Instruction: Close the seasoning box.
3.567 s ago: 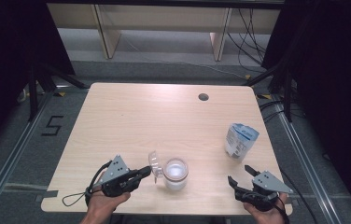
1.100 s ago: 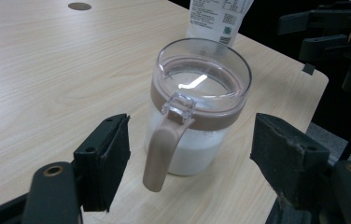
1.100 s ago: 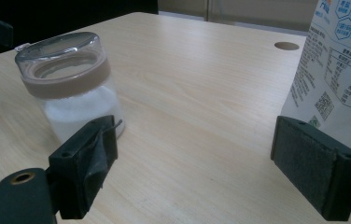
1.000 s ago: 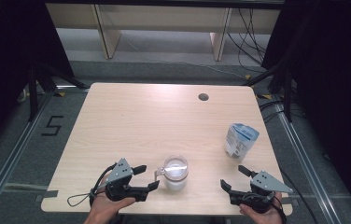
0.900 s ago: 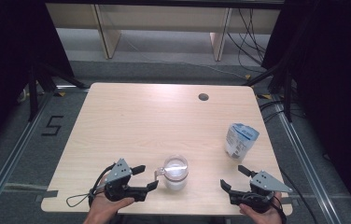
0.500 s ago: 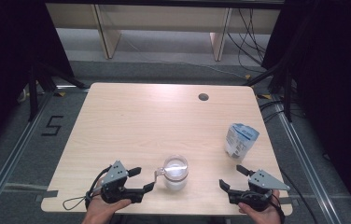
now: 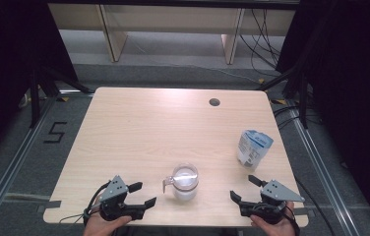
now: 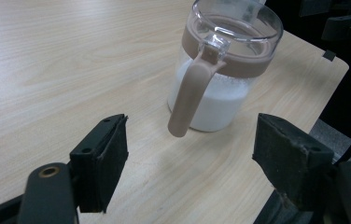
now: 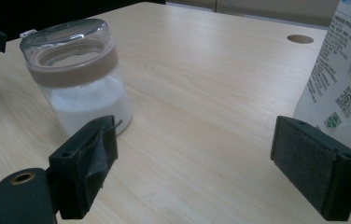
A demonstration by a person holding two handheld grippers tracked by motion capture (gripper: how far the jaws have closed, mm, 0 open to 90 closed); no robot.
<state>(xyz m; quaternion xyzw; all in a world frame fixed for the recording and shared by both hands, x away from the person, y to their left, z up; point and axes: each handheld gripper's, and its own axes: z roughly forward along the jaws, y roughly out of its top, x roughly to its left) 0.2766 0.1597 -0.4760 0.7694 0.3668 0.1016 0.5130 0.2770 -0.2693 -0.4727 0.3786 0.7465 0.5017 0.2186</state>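
A lidded jar (image 7: pixel 185 181) of white powder stands upright near the middle of the worktop's (image 7: pixel 148 128) near edge, its brown handle (image 8: pixel 190 95) pointing toward the left gripper (image 7: pixel 140 194). That gripper, which 3.6 seconds ago reached up against the jar's left side, now lies drawn back toward the near-left corner, its jaws spread wide and empty, the handle just ahead of them in the left gripper view. The right gripper (image 7: pixel 245 188) rests at the near-right corner, its jaws likewise wide apart with nothing between them, much as before. A white printed pouch (image 7: pixel 253 149) stands upright by the right edge, well apart from the jar. Judging by the withdrawal, the jar looks set down and released, with neither gripper on it.
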